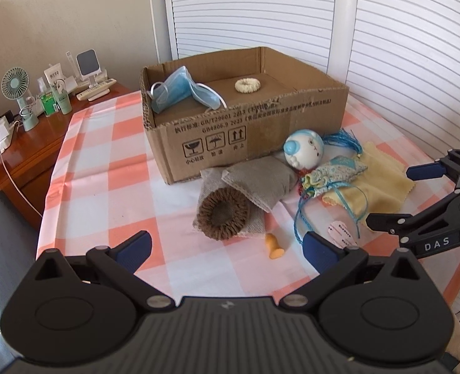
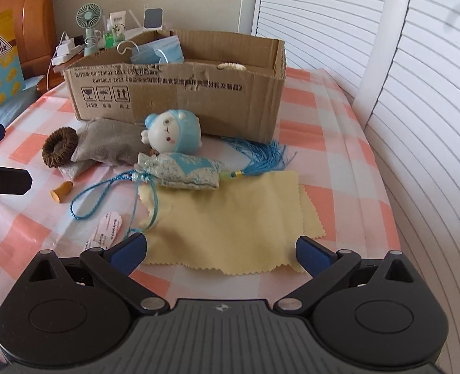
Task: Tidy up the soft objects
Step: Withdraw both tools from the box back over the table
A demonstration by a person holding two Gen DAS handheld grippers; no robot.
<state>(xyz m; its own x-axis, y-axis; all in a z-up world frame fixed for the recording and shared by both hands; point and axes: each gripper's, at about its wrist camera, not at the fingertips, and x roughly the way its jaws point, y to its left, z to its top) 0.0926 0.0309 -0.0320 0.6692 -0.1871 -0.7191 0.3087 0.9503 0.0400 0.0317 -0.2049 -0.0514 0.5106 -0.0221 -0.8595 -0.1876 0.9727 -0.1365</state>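
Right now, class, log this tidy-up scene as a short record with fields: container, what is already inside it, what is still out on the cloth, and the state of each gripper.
container: cardboard box, open top, on the checked tablecloth
already inside: blue face mask; cream hair tie
still out: brown hair tie on grey pouch; round toy figure; blue sachet with tassel; yellow cloth; orange earplug
left gripper: open, empty
right gripper: open, empty, over the yellow cloth's near edge
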